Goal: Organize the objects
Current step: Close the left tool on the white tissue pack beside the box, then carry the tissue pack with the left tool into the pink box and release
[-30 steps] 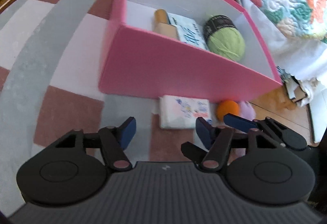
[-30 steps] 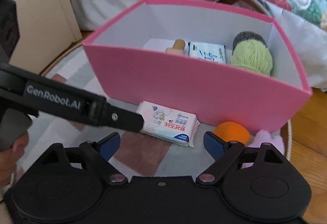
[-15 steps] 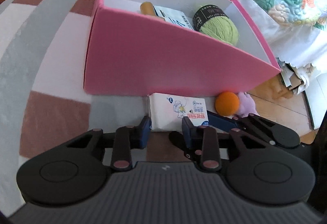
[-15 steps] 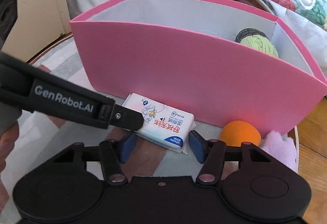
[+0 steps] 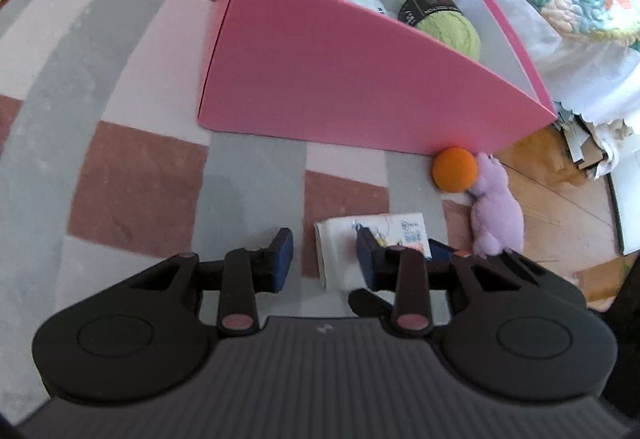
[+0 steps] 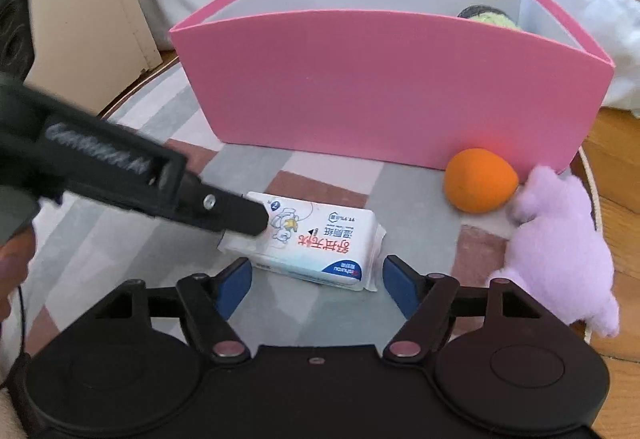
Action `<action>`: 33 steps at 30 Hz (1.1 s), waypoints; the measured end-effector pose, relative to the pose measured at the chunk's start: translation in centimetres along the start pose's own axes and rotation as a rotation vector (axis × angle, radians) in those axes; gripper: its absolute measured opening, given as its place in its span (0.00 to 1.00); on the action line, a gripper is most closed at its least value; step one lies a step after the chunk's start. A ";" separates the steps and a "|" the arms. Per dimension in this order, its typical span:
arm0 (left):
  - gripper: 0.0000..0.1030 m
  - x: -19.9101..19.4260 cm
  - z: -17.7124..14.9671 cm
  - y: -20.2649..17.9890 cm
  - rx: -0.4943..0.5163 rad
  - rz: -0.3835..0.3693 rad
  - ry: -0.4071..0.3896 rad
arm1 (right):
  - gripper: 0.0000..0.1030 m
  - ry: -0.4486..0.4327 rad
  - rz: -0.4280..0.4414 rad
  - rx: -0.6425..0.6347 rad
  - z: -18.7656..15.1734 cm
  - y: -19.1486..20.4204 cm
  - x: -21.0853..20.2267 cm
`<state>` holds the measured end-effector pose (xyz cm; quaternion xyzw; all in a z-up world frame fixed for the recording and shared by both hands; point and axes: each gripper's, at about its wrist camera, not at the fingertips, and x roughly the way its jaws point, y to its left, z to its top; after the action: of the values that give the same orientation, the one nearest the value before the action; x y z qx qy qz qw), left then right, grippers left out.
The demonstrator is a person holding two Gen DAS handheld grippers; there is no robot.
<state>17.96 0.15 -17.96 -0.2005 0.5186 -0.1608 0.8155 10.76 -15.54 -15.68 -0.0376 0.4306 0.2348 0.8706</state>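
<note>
**Wipes pack on rug**

Wipes (image 6: 320, 243) lay on rug (image 6: 408, 191) before pink box (image 6: 392, 87). Left gripper (image 5: 324, 255): fingers apart, one touching the pack. Right gripper (image 6: 316, 279): fingers apart, flanking it. Orange ball (image 6: 480, 181) touched plush (image 6: 560, 255).

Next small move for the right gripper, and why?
Probably ease the right gripper forward and close on the wipes pack: its jaws are open just short of the pack, which lies on the rug outside the pink box.
</note>
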 end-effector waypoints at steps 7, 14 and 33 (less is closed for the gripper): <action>0.27 -0.2 -0.4 -0.9 -0.004 -0.027 0.014 | 0.59 -0.002 -0.017 -0.044 0.1 0.7 -0.5; 0.28 -2.6 -1.1 -1.3 -0.018 -0.054 0.035 | 0.59 0.031 -0.022 -0.036 1.1 1.6 -2.4; 0.31 -9.0 -5.5 -5.0 -0.001 -0.040 0.012 | 0.61 0.093 -0.032 -0.103 0.6 4.6 -10.1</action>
<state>9.00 -0.80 -10.58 -0.2104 0.5194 -0.1781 0.8089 3.95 -15.14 -6.96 -0.1001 0.4575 0.2406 0.8502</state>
